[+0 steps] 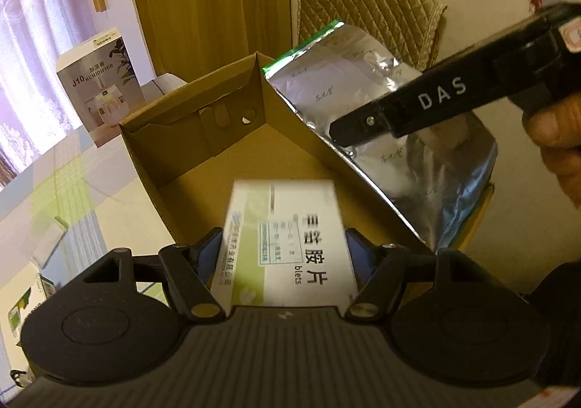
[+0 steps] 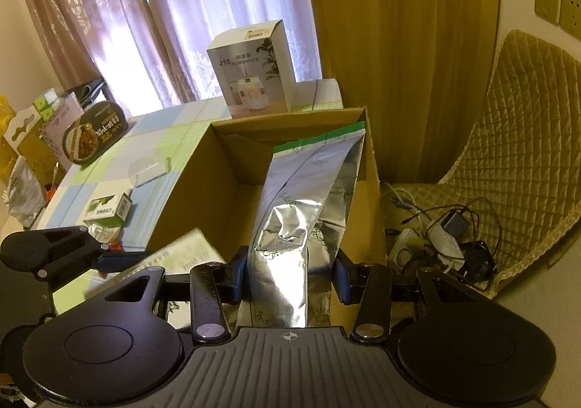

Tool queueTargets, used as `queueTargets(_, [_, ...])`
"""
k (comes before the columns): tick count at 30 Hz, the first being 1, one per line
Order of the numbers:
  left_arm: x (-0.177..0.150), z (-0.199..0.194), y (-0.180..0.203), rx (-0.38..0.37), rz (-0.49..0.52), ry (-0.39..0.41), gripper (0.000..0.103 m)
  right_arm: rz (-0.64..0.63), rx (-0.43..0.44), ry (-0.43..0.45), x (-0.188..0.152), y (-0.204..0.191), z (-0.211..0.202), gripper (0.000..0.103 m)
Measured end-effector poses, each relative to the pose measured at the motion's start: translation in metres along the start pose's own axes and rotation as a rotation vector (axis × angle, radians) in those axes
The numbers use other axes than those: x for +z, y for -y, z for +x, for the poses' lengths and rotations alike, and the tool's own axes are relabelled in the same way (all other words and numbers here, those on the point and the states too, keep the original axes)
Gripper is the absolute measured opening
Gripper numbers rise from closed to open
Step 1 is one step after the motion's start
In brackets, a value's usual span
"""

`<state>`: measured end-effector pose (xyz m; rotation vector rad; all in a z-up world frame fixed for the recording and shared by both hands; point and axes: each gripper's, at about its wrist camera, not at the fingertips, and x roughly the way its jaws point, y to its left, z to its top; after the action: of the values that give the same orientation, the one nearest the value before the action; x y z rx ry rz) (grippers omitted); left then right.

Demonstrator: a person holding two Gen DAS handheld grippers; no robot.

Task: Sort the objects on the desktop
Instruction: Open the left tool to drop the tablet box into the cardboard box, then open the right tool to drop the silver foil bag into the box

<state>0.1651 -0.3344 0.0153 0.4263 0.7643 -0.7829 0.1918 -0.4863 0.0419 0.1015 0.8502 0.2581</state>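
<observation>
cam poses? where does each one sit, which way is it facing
Left wrist: on the left hand-held gripper, facing the cardboard box; it grips a medicine box; a hand shows at right.
Right wrist: on the right hand-held gripper, facing the window; it grips a foil pouch.
Shared: cardboard box, pouch, medicine box, humidifier box.

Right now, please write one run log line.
left gripper: holds medicine box | right gripper: holds foil bag | both over cardboard box

Dim, yellowish room; daylight glows through the curtains point(image 2: 152, 8). Glare glints on the foil bag point(image 2: 287, 226); the pill box point(image 1: 287, 241) blurs; fisheye bends edges.
</observation>
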Motion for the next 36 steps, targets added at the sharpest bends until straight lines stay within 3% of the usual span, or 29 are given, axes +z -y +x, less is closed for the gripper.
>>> queueTargets(19, [-0.006, -0.016, -0.001, 0.065, 0.051, 0.009, 0.068, -0.018, 0.008, -0.019, -0.008, -0.01, 0.004, 0.043])
queueTargets(36, [-0.021, -0.041, -0.02, 0.063, -0.041, 0.055, 0.068, -0.207, -0.037, -0.036, -0.019, -0.052, 0.021, 0.043])
